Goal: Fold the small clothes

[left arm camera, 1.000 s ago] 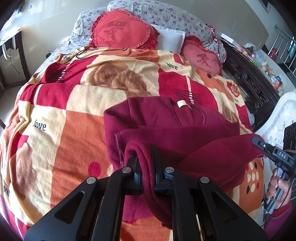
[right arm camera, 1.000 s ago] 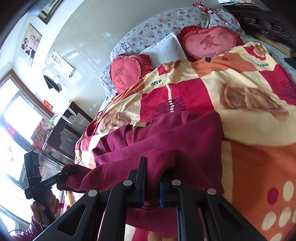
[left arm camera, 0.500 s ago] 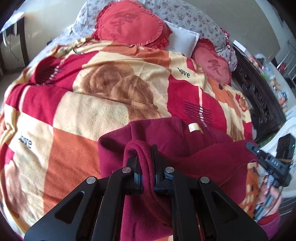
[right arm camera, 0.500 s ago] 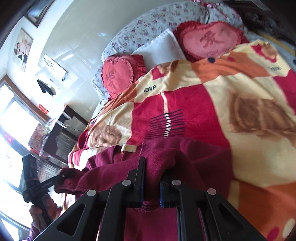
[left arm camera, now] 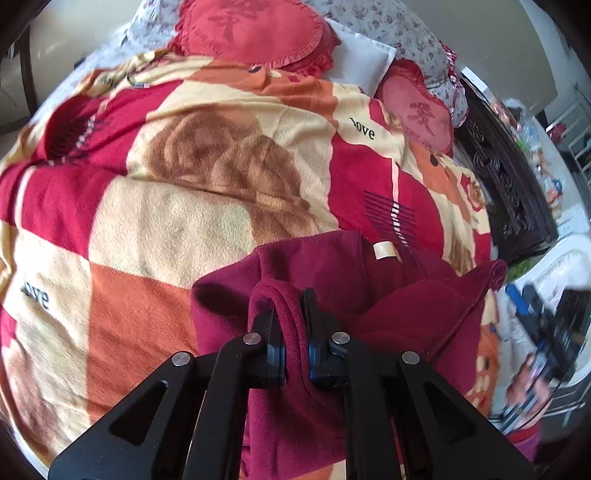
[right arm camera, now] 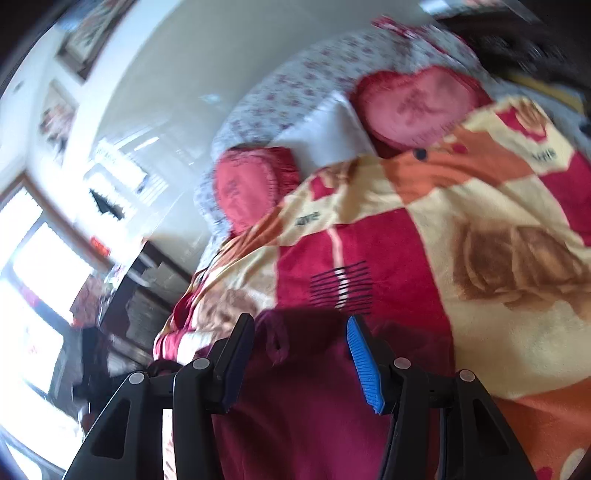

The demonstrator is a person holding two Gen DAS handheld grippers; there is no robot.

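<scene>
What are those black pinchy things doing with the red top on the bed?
A person is folding a dark red fleece top on a bed blanket, holding a gripper in each hand. The left gripper has its jaws shut on a bunched fold of the top. The right gripper has its jaws open, above the top, gripping nothing.

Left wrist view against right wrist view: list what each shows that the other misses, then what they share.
Left wrist only: the left gripper clamped on a fold of the maroon garment, and its cream label. Right wrist only: the right gripper open above the garment, plus a bright window and wall pictures. Both: the garment, the patterned blanket and heart-shaped cushions.
</scene>
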